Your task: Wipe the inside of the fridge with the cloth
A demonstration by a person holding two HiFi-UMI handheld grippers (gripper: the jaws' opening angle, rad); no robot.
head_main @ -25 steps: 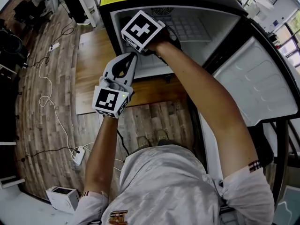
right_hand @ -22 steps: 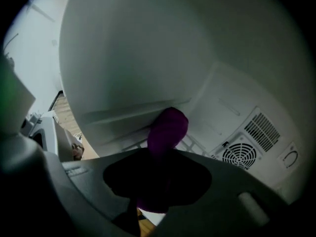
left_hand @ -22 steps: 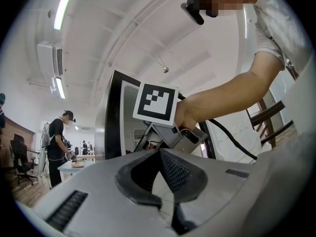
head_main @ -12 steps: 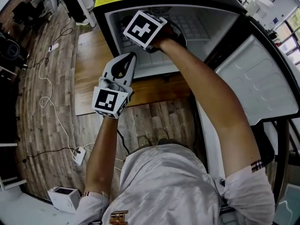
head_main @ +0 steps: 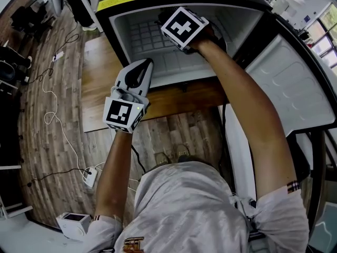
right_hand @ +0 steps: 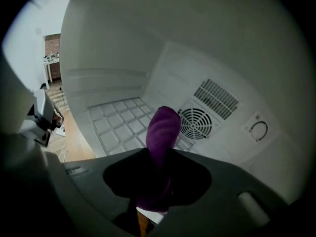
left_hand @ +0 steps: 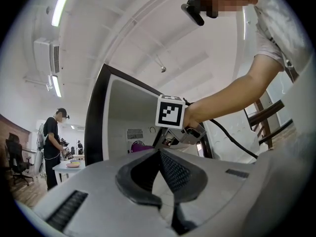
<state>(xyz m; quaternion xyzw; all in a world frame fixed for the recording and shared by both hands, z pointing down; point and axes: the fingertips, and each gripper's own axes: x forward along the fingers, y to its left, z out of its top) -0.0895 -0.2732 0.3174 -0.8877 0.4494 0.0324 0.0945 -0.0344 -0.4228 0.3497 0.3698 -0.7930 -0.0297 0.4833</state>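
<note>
– Wood planks at 9 o'clock, with a white cable running down to a power strip (head_main: 88, 175) near 8. What is the left gripper (head_main: 149, 64) doing?

– Nothing. It hangs outside the fridge (head_main: 120, 36), at about 7 o'clock of the opening. Its jaws are pressed together with nothing between them. Same spot as a second ago.

– And inside?

– That's the change. The right gripper (right_hand: 158, 157) was over the left half of the cavity. Now it has slid across toward 1 o'clock and sits deeper in. The gridded floor panel (head_main: 145, 38) on the left is uncovered.

– And the cloth (right_hand: 164, 125)?

– Purple, clamped tight in the right jaws, with a rolled end sticking out ahead. In the right gripper view the round fan grille (right_hand: 197, 123) on the rear wall sits at 3 o'clock from that end. Cannot tell whether the cloth touches any surface.

– What does that mean for the task?

– It looks like a stroke running left to right, so wiping is under way and not finished. The left floor has likely been passed over. The right wall, rear and ceiling probably remain.

– Far right?

– The door (head_main: 284, 88) is swung open at 3 o'clock, white liner showing, beside the arm.
</note>
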